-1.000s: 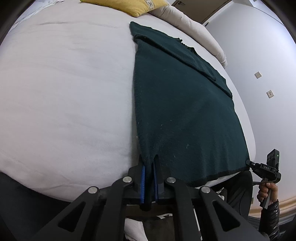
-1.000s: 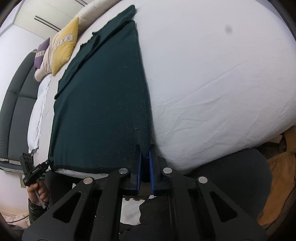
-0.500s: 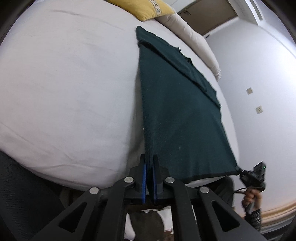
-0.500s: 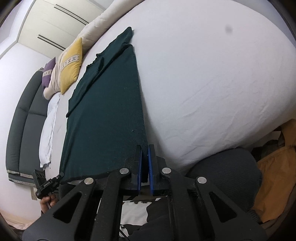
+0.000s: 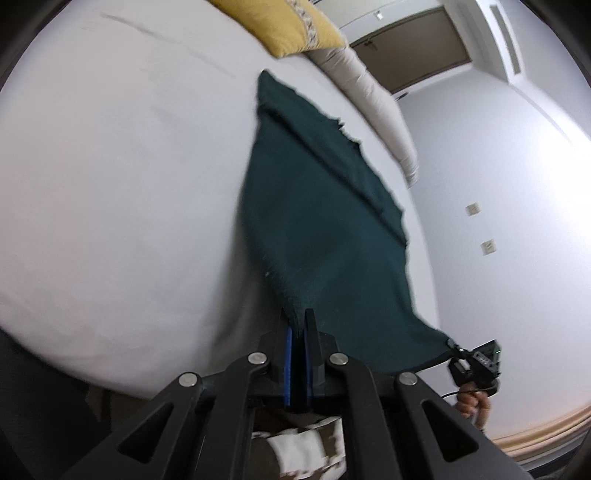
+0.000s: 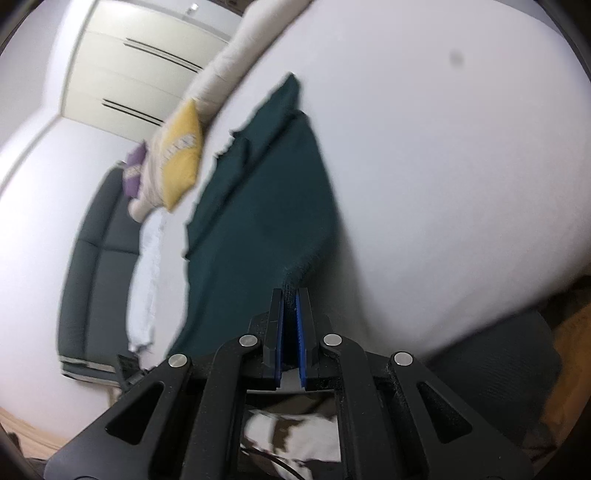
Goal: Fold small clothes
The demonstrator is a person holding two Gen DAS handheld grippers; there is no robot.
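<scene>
A dark green garment [image 5: 325, 229] lies lengthwise on a white bed [image 5: 110, 184], its near hem lifted off the sheet. My left gripper [image 5: 298, 325] is shut on the hem's left corner. My right gripper [image 6: 290, 295] is shut on the hem's right corner; it also shows in the left wrist view [image 5: 474, 363], pinching that corner. The garment [image 6: 258, 206] stretches away toward the pillows, with a folded band along its far side. The hem sags between the two grippers.
A yellow pillow [image 5: 284, 22] and a long beige bolster [image 5: 373, 103] lie at the head of the bed. A dark grey sofa [image 6: 92, 266] stands beside the bed. A white wall with two switch plates [image 5: 472, 208] is on the right.
Both grippers have risen and tilted up, lifting the near hem off the bed. The garment now hangs from the two held corners instead of lying flat.
</scene>
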